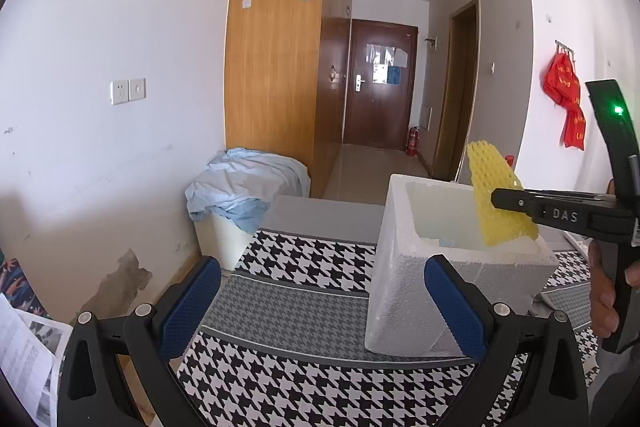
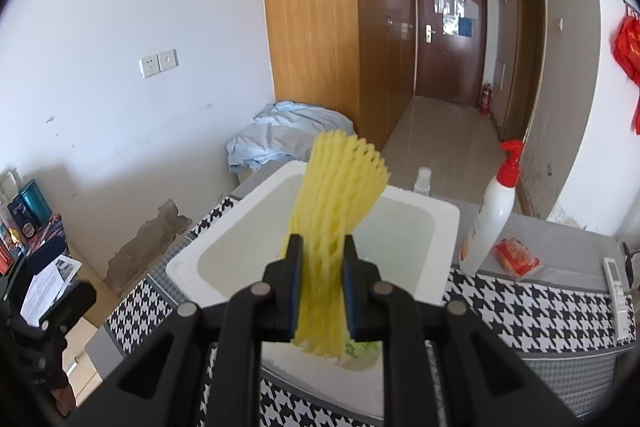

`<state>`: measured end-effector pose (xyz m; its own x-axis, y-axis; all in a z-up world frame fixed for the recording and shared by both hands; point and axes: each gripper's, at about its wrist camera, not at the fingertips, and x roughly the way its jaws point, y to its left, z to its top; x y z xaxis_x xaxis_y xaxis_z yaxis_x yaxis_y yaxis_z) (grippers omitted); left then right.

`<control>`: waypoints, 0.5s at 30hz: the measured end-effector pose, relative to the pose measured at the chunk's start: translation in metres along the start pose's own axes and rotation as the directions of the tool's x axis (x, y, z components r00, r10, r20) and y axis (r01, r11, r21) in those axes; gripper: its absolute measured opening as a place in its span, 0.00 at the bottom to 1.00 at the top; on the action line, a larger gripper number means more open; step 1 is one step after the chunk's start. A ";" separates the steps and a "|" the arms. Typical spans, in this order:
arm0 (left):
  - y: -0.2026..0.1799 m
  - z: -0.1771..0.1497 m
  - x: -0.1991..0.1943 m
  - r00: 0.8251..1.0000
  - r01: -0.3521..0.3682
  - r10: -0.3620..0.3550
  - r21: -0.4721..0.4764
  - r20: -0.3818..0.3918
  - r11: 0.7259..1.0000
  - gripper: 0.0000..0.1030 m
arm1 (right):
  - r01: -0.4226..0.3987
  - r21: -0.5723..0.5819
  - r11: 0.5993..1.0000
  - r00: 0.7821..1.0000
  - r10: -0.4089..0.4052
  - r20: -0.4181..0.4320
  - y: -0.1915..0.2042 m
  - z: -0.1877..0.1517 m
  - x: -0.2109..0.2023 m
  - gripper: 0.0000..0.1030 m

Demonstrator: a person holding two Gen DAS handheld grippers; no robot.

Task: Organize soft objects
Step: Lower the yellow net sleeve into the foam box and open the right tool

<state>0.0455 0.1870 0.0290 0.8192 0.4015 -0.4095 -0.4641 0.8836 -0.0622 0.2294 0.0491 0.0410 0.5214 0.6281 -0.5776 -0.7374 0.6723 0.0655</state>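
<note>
The right gripper (image 2: pixel 321 287) has its blue pads clamped on a yellow foam net sleeve (image 2: pixel 336 195), which stands up from the jaws directly above the open white foam box (image 2: pixel 444 215) on the houndstooth cloth (image 2: pixel 520 311). The left gripper (image 1: pixel 320 303) hangs empty with its jaws spread wide, one pad just in front of the box's near wall — possibly ready to steady it. The step in hand looks like the drop-off; next, the right hand should lower the sleeve inside the rim and let go — the light foam may cling or spring out.
</note>
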 end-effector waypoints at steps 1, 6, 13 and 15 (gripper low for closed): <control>0.000 0.000 0.000 1.000 0.001 -0.001 -0.001 0.001 1.000 0.99 | -0.002 -0.002 1.000 1.000 0.002 -0.002 0.001 0.000 0.001 0.21; -0.001 -0.003 0.002 1.000 0.006 -0.006 0.003 -0.005 1.000 0.99 | -0.006 -0.002 1.000 0.999 0.006 -0.036 0.001 0.000 0.016 0.21; 0.002 -0.004 0.007 1.000 0.005 -0.005 -0.011 -0.018 1.000 0.99 | -0.010 -0.007 1.000 0.998 0.009 -0.069 0.003 -0.001 0.027 0.29; 0.002 -0.004 0.007 1.000 0.023 -0.023 -0.014 -0.015 1.000 0.99 | -0.012 -0.007 1.000 0.998 0.011 -0.067 0.003 -0.001 0.027 0.40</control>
<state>0.0491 0.1908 0.0228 0.8245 0.3773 -0.4218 -0.4499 0.8891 -0.0842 0.2410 0.0672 0.0248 0.4831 0.6078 -0.6302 -0.7465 0.6621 0.0663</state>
